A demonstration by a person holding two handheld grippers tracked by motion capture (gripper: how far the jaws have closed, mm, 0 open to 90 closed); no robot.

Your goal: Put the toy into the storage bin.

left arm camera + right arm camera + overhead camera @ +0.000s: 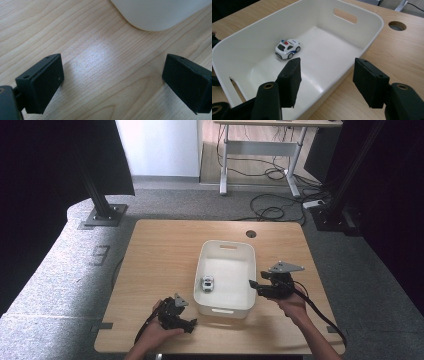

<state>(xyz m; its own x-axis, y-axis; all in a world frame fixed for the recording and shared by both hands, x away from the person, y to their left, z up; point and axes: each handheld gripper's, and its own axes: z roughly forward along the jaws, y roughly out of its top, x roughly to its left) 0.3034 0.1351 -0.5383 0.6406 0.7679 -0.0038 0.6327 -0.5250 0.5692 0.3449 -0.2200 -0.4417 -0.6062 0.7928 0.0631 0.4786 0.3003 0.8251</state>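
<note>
A small white toy police car [207, 283] [287, 48] sits inside the white plastic bin [245, 251] [372, 32], near its left wall. My right gripper [253, 284] [325, 80] hovers at the bin's right rim, jaws open and empty, pointing across the bin toward the car. My left gripper [192, 324] [112, 80] rests low over the table [160, 250] at the front left of the bin [155, 15], jaws wide open with bare wood between them.
A round cable hole [251, 234] [397, 25] lies in the tabletop behind the bin. Black cables trail from both grippers toward the table's front edge. Beyond the table stand a desk frame [260, 150] and loose floor cables.
</note>
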